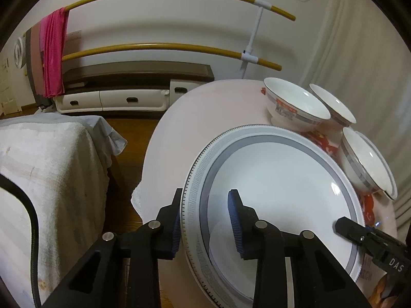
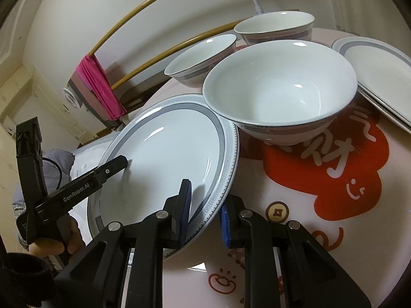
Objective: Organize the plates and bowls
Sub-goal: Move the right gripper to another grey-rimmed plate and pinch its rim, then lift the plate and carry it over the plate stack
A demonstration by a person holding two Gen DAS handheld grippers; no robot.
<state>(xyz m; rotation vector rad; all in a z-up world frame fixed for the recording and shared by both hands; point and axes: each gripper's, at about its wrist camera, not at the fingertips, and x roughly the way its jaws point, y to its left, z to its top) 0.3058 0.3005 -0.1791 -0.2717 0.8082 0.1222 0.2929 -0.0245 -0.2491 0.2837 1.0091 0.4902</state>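
A white plate (image 1: 282, 179) with a grey patterned rim lies at the near left of the round table (image 1: 205, 107); another rim shows just beneath it. My left gripper (image 1: 205, 220) straddles its left rim: one pad sits against the outer edge, while the other hovers over the plate's inside without pressing. My right gripper (image 2: 204, 213) is shut on the plate (image 2: 167, 154) at its near right rim, one pad above and one below. A left finger (image 2: 113, 166) rests over the plate's far side. Three white bowls (image 2: 280, 89) (image 2: 203, 56) (image 2: 274, 28) stand behind the plate.
More grey-rimmed plates (image 2: 380, 69) are stacked at the table's far right. A red and white printed mat (image 2: 346, 184) covers the table. Left of the table stand a cloth-covered block (image 1: 51, 166) and a yellow-barred rack with a pink cloth (image 1: 54, 54). A hand (image 2: 72, 241) holds the left gripper.
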